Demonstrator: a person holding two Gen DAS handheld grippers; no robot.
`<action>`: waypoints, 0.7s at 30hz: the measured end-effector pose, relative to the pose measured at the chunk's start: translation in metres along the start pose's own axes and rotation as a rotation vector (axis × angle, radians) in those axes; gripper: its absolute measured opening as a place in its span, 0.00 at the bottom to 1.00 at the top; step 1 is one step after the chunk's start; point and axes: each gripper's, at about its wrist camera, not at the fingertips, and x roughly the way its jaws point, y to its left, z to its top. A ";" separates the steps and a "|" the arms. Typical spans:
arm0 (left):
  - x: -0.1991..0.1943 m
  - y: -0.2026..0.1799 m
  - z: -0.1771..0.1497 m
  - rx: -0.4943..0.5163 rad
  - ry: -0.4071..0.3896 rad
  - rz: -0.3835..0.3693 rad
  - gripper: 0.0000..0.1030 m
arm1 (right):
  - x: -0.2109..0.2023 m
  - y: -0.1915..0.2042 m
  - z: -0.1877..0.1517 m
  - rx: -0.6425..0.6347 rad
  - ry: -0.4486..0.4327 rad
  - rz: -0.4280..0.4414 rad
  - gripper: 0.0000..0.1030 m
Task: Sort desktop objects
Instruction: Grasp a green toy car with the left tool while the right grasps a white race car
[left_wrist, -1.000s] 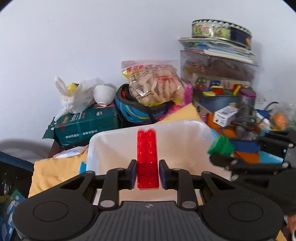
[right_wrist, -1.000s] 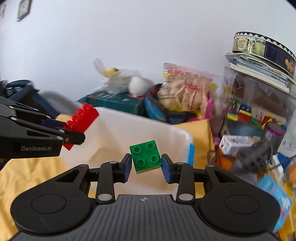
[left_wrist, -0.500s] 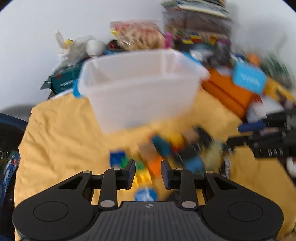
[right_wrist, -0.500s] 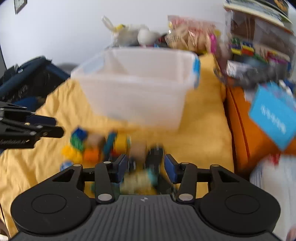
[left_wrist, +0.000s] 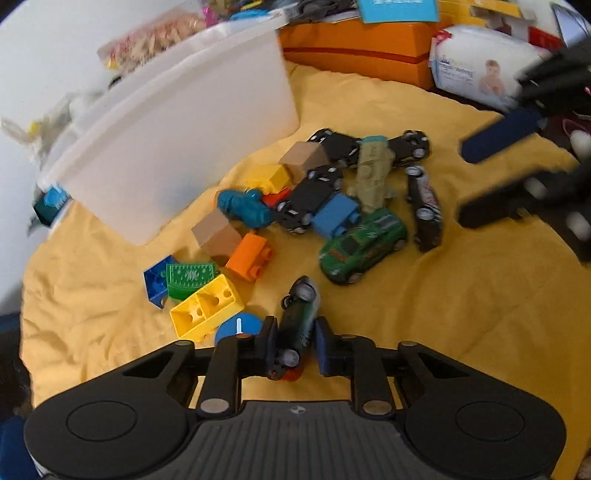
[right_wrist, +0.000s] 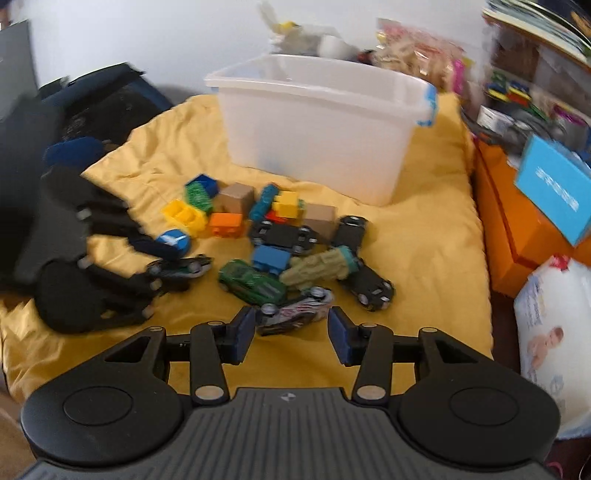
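Observation:
A pile of toy cars and bricks lies on the yellow cloth (left_wrist: 424, 314) in front of the white bin (left_wrist: 177, 122). My left gripper (left_wrist: 295, 339) is low at the pile's near edge, its jaws closing, pads against the sides of a dark green toy car (left_wrist: 299, 314). The right wrist view shows that left gripper (right_wrist: 162, 266) at the left with the same car (right_wrist: 181, 267). My right gripper (right_wrist: 291, 330) stands open around a silver striped car (right_wrist: 295, 314), with a gap at the right pad. From the left wrist, the right gripper (left_wrist: 463, 184) sits just right of that striped car (left_wrist: 424, 206).
In the pile lie a bright green car (left_wrist: 364, 245), a yellow brick (left_wrist: 207, 312), an orange brick (left_wrist: 249, 256), a blue disc (left_wrist: 236, 326) and a tan figure (left_wrist: 373, 177). An orange box (right_wrist: 517, 206) and a wipes pack (right_wrist: 554, 339) border the right; a dark bag (right_wrist: 103, 107) the left.
A second ago the left gripper held a red brick and the right a green one over the bin. Both bricks are gone; both grippers came down to the pile. The left closed round a car.

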 end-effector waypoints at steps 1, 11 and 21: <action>-0.001 0.012 0.001 -0.068 0.008 -0.046 0.21 | 0.000 0.002 -0.003 -0.020 -0.004 0.002 0.46; -0.036 0.016 -0.031 -0.593 -0.022 -0.607 0.19 | 0.017 -0.036 -0.006 0.292 0.042 0.045 0.46; -0.040 -0.004 -0.044 -0.533 0.047 -0.365 0.33 | 0.050 -0.047 -0.001 0.523 0.097 0.123 0.40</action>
